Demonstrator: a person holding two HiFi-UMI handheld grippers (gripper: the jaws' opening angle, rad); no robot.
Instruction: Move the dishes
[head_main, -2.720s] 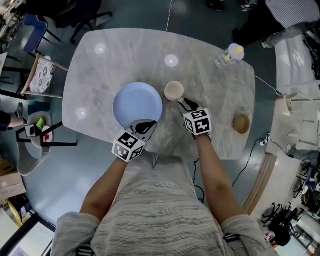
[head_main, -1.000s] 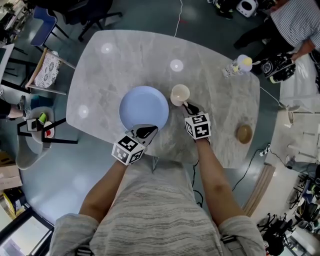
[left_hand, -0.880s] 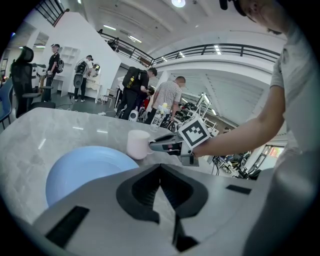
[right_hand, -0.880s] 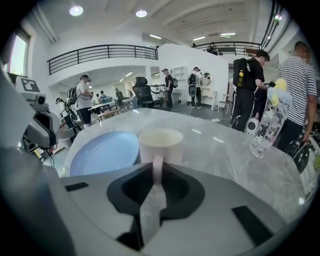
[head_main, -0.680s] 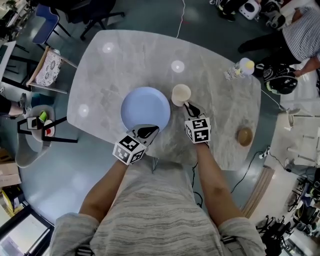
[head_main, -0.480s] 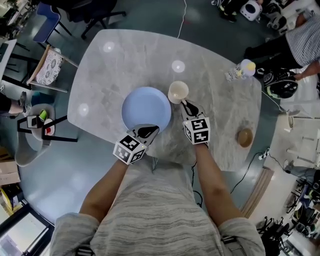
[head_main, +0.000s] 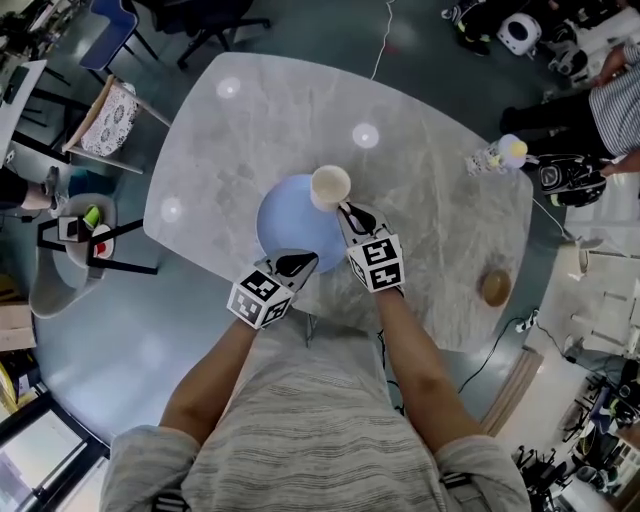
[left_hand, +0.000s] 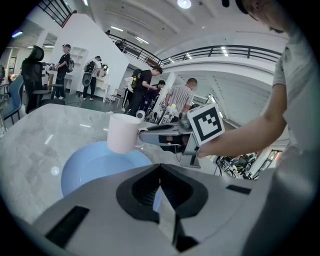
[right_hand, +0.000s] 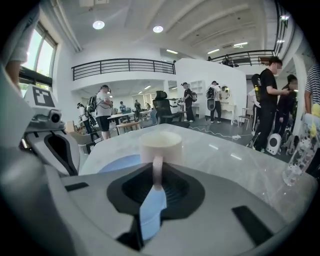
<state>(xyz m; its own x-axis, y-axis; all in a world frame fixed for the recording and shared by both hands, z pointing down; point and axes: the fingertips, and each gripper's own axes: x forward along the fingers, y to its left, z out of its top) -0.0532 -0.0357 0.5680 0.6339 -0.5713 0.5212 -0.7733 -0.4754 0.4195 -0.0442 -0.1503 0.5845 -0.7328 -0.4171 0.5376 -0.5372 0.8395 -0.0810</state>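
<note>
A pale blue plate (head_main: 285, 228) lies on the marble table (head_main: 430, 240) in front of me. My left gripper (head_main: 297, 262) is shut on the plate's near rim; a sliver of blue shows between its jaws in the left gripper view. My right gripper (head_main: 345, 208) is shut on the handle of a cream cup (head_main: 330, 187). The cup (left_hand: 123, 132) stays upright and hangs just above the plate (left_hand: 90, 167) at its far right edge. In the right gripper view the cup (right_hand: 160, 145) stands straight ahead, its handle pinched between the jaws.
A brown bowl (head_main: 493, 287) sits near the table's right edge, and a small bottle with a yellow top (head_main: 500, 155) at the far right. Chairs (head_main: 105, 120) stand left of the table. People stand beyond the right side.
My right gripper has carried the cup to the left, from the table beside the plate to above the plate's far right rim. The left gripper has stayed on the plate's near rim.
</note>
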